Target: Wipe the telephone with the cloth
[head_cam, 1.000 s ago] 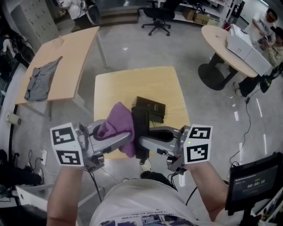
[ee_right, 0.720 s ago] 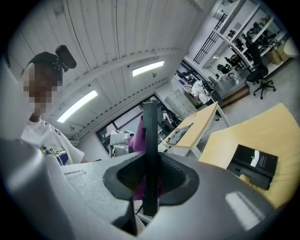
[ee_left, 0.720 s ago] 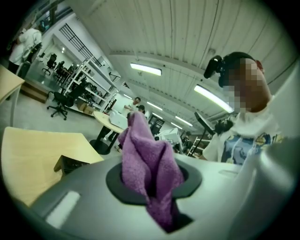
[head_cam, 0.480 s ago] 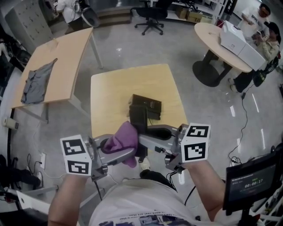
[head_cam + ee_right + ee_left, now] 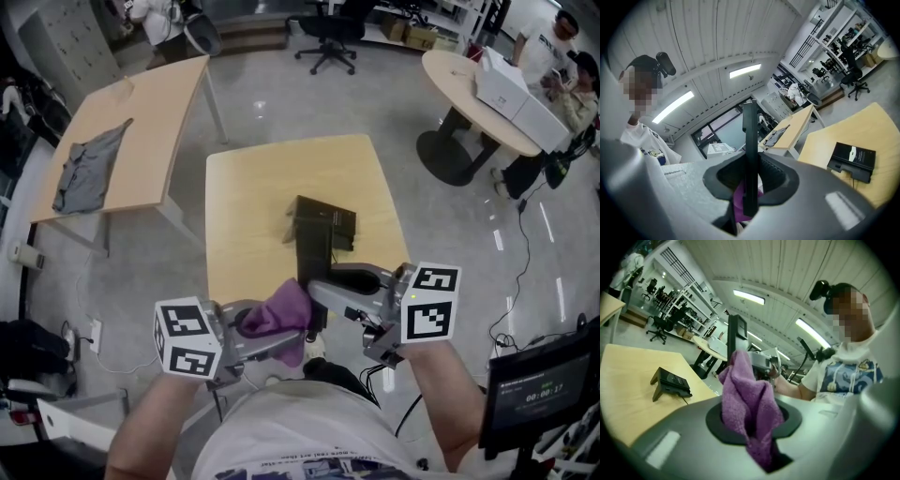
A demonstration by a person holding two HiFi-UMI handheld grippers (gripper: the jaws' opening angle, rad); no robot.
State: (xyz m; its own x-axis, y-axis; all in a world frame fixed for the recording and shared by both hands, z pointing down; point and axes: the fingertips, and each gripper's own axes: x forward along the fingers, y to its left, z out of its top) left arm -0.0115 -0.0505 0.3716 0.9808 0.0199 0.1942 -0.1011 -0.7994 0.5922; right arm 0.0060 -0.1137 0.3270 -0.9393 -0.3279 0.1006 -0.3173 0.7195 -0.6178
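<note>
A black telephone handset (image 5: 314,255) is held upright in the air over the near edge of the wooden table (image 5: 253,202). My right gripper (image 5: 323,289) is shut on the handset's lower part. A bunched purple cloth (image 5: 278,312) is clamped in my shut left gripper (image 5: 286,339) and touches the handset's lower left side. The telephone base (image 5: 330,220) sits on the table beyond. In the left gripper view the cloth (image 5: 750,401) rises from the jaws, with the handset (image 5: 737,336) right behind it. In the right gripper view the handset (image 5: 750,150) stands edge-on between the jaws, with the cloth (image 5: 739,199) behind.
A second wooden table (image 5: 150,112) at the left carries a grey garment (image 5: 89,169). A round table (image 5: 469,89) with a white box stands at the upper right, with people beside it. An office chair (image 5: 328,37) is at the far end. A small screen (image 5: 534,384) sits at the lower right.
My left gripper has drawn the cloth down along the handset towards the person, from beside its upper part to its lower end. The right gripper keeps its hold on the handset.
</note>
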